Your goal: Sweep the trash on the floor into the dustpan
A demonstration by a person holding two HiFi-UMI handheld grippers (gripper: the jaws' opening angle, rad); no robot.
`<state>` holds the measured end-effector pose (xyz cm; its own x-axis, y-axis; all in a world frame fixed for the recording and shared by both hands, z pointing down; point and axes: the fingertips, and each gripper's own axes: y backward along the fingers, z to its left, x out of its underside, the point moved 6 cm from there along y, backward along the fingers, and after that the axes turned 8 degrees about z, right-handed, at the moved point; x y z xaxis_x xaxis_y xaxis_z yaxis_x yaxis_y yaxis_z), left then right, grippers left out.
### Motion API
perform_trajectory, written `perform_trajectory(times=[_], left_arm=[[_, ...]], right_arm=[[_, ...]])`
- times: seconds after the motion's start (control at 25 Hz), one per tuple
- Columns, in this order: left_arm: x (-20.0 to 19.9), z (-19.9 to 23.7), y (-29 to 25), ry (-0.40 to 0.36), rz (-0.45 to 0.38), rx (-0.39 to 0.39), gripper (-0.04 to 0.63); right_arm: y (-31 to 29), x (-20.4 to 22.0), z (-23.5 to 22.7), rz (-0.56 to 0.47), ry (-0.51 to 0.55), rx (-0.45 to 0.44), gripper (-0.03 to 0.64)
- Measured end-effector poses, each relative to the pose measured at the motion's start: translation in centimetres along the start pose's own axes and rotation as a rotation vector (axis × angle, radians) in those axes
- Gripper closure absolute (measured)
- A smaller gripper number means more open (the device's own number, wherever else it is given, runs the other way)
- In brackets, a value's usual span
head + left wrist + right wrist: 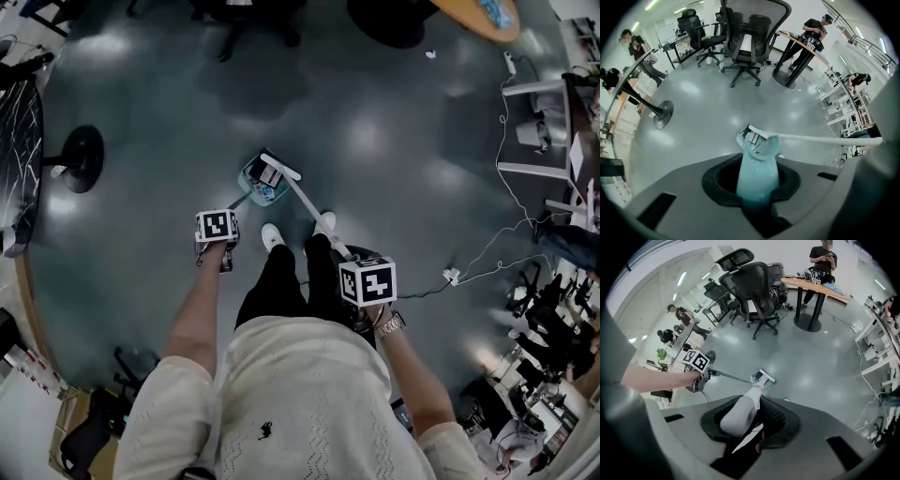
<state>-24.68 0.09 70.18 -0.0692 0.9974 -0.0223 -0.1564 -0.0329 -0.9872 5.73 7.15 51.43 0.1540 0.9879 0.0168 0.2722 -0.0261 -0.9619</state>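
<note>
The left gripper (757, 187) was clamped on the smooth, pale-teal plastic handle (757, 169) of the dustpan (251, 176). The handle was a tapering tube that rose out of the dark socket between the jaws. The pan was a shallow scoop with a curved rim, and it rested on the floor (375, 112) just ahead of the person's 2 white shoes (272, 236).

The right gripper (740, 420) was closed on the rounded white end of the broom (309, 202). Its slim, straight white pole ran down and forward to a narrow flat bar of a head (279, 167). That head lay across the mouth of the pan.

The trash (752, 137) sat inside the scoop, right against the broom head. It was a small, flat-sided, boxy piece with dark print and a bit of blue. I could not tell what it was made of.

The floor was a smooth, glossy grey sheet that carried soft white reflections of the ceiling lights. Black mesh-backed office chairs (747, 42) on star bases stood further out. A black disc-shaped table foot (82, 157) stood off to the person's left. A round wooden-topped desk (815, 284) on a dark pedestal stood at the far side of the room. White wire shelving (841, 105) lined the right side of the room. Thin pale cables (487, 248) trailed across the floor near the shelving. A few people stood or sat at the desks in the background.
</note>
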Motion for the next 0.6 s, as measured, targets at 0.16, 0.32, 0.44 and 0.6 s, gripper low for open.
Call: perform_trajectory(times=[0.16, 0.32, 0.44, 0.6], left_arm=[[1.8, 0.6, -0.4, -0.006, 0.018, -0.001, 0.502], [4.2, 0.3, -1.9, -0.023, 0.056, 0.002, 0.502], [5.5, 0.0, -1.9, -0.048, 0.086, -0.003, 0.502], [5.6, 0.3, -1.7, -0.057, 0.084, -0.020, 0.502]], right_arm=[[-0.4, 1.2, 1.6, 0.017, 0.034, 0.018, 0.499], [-0.9, 1.2, 1.9, 0.027, 0.069, 0.023, 0.500], [-0.9, 1.3, 2.1, 0.033, 0.088, 0.031, 0.500], [-1.0, 1.9, 2.4, 0.034, 0.099, 0.036, 0.500]])
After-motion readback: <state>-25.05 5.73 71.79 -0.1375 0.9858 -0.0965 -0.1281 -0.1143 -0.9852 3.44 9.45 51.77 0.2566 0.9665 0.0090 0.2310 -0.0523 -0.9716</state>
